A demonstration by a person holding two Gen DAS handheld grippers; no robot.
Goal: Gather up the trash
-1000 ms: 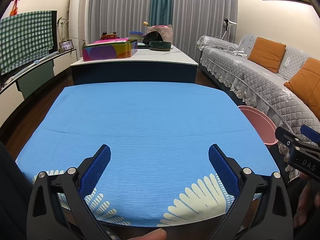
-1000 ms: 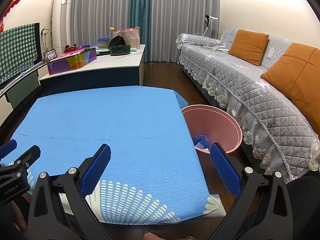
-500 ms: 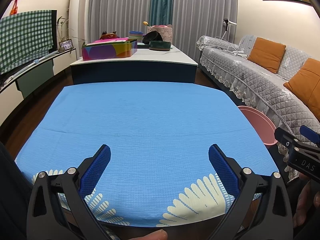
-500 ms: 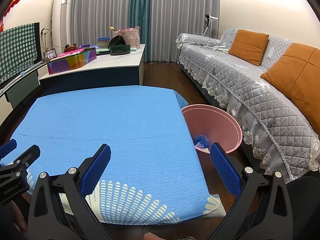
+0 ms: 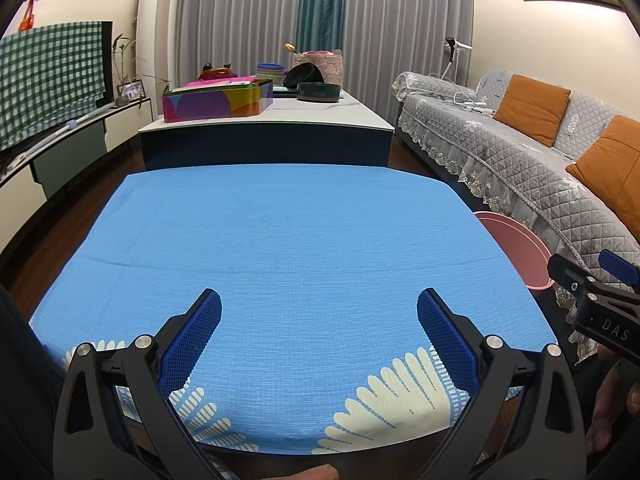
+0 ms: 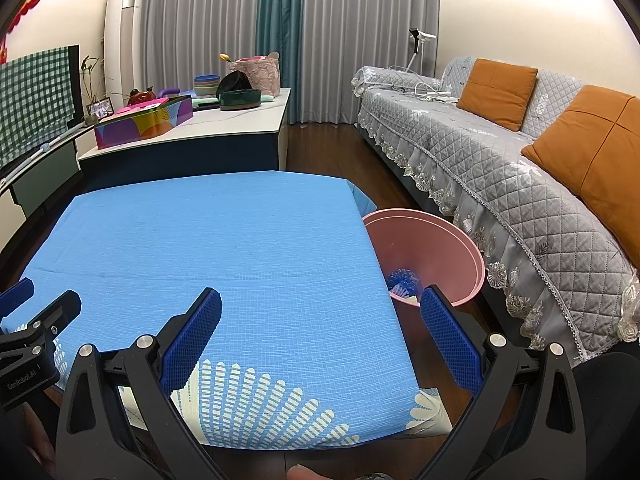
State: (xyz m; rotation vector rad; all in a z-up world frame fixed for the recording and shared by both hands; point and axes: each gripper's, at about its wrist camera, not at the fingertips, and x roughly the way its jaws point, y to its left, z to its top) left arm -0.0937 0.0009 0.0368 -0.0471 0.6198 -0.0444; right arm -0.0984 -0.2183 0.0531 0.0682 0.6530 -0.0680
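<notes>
**Both grippers spread wide over the blue desk, trash in the pink bin**

The trash [image 6: 403, 280] is a crumpled wad, blue with white bits, lying at the bottom of the pink bin [image 6: 440, 240]. The bin stands on the floor just beside the right edge of the desk [image 6: 224, 248], between the desk and the grey quilted sofa [image 6: 520, 208].

The left gripper [image 5: 319, 322] hangs over the near edge of the desk with its fingers [image 5: 192, 340] spread far apart and nothing between them. The right gripper [image 6: 320, 322] is spread just as wide and holds nothing; one finger is over the blue cloth, the other [image 6: 450, 340] over the bin's near rim.

Only the right wrist view looks down into the bin and shows the wad. In the left wrist view the bin [image 5: 516, 248] appears as a slice of rim and inner wall past the desk's corner, its contents hidden. That view does show the right gripper [image 5: 592, 284] from the side at the far right, and a straighter look at the low cabinet [image 5: 280, 120] behind, with its colourful box [image 5: 216, 100] and dark bowl [image 5: 318, 91].
</notes>
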